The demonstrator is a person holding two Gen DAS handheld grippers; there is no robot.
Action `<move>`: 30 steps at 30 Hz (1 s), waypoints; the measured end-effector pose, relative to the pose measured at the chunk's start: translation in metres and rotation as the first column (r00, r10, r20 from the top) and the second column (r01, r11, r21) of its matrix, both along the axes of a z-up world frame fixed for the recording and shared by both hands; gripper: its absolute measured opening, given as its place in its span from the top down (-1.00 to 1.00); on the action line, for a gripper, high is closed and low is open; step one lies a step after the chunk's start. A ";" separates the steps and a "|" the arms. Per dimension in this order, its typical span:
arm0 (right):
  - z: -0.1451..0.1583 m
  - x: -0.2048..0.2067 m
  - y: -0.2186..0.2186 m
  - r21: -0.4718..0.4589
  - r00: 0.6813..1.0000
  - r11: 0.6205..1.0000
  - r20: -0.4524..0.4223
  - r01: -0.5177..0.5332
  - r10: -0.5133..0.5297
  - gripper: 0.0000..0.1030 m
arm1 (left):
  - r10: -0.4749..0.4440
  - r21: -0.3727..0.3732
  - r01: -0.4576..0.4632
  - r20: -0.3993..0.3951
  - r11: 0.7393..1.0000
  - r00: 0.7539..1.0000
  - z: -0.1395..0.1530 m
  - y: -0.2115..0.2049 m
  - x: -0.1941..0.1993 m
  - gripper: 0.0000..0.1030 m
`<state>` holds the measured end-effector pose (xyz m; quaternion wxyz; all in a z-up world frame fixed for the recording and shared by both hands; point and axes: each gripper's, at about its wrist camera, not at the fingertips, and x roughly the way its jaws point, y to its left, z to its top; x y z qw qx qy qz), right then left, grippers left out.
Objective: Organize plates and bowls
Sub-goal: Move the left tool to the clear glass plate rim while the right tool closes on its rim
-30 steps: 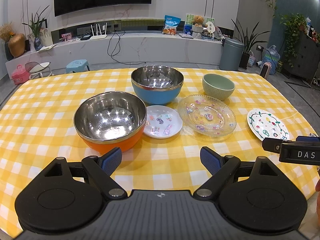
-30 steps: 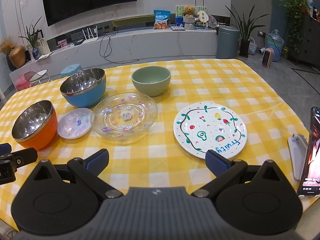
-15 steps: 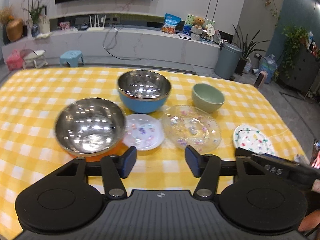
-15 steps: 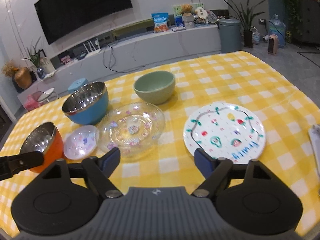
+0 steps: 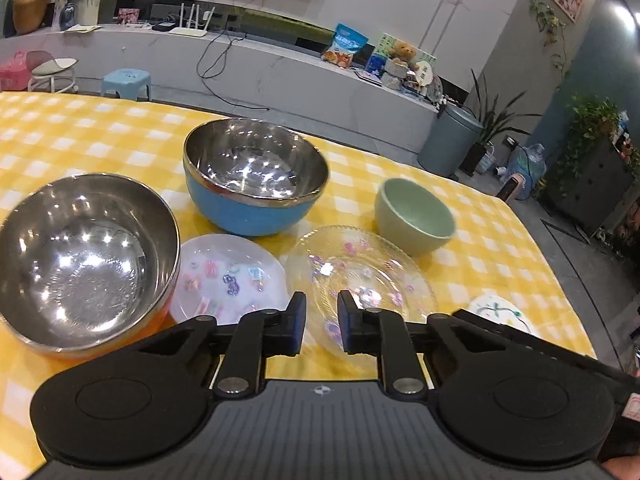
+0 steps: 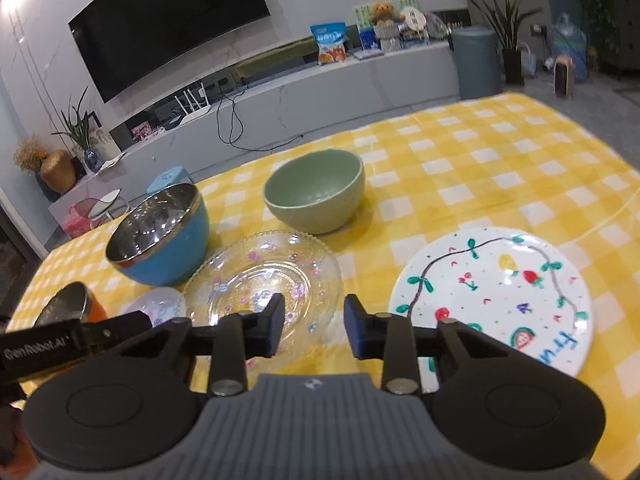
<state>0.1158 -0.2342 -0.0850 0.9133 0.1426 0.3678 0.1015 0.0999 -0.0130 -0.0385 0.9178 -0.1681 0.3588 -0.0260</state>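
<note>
on left gripper (image 6: 60, 346) "genrobot.ai"; both grippers narrowed, empty, w/ right gripper (image 6: 314, 330) over tablecloth (image 6: 500, 152).

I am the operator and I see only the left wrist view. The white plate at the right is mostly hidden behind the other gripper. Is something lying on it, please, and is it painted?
Observer: In the right wrist view the painted plate shows almost whole. Nothing lies on it, and it bears drawn fruits, a dark wavy line and blue letters.
Operator: Thank you. Does the right gripper hold anything?
Observer: No. The right gripper has just been closing its jaws, but a gap remains and nothing is between the pads. Through the gap you see only the tablecloth, between the glass plate and the painted plate.
</note>
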 end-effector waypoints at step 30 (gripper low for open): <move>-0.038 0.038 -0.004 0.081 0.998 0.997 -0.062 0.008 -0.003 0.74 | -0.049 0.179 0.042 0.035 0.983 0.998 -0.028 -0.011 0.029 0.84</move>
